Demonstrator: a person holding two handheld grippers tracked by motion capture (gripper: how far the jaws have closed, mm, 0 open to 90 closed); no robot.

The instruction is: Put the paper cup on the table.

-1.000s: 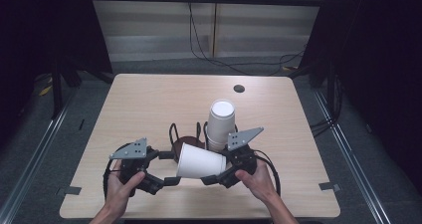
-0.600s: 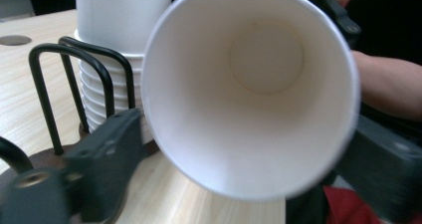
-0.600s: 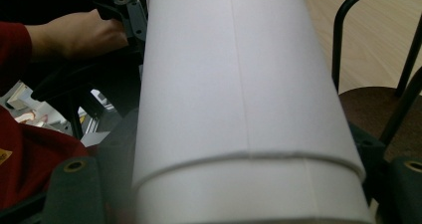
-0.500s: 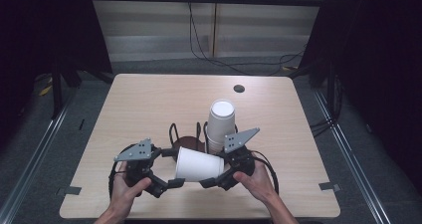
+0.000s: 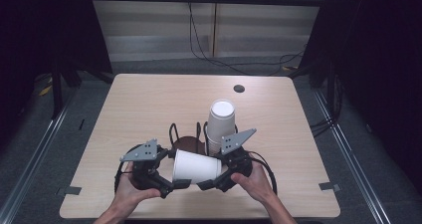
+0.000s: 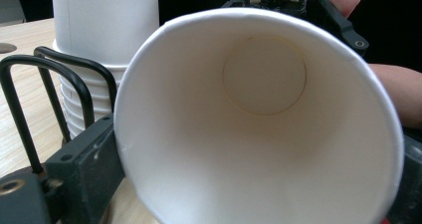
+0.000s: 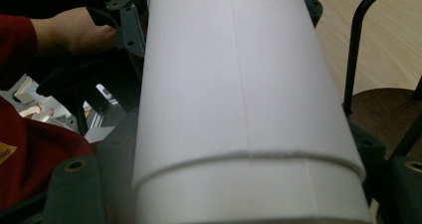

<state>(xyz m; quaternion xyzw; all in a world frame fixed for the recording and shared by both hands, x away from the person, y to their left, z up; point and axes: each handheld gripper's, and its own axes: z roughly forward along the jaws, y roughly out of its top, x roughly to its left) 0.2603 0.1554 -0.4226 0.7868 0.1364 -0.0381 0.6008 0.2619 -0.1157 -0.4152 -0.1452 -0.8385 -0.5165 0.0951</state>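
Near the table's (image 5: 149, 99) front edge, both grippers clamp a light, crushable paper cup (image 5: 196, 167): left gripper (image 5: 171, 185) at its rim, right gripper (image 5: 211, 184) at its base.

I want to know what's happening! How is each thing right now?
Single paper cup: on its side, empty, between both tools.
Cup stack: upright in the wire holder.
Left tool: at the cup's rim.
Right tool: at the cup's base end.
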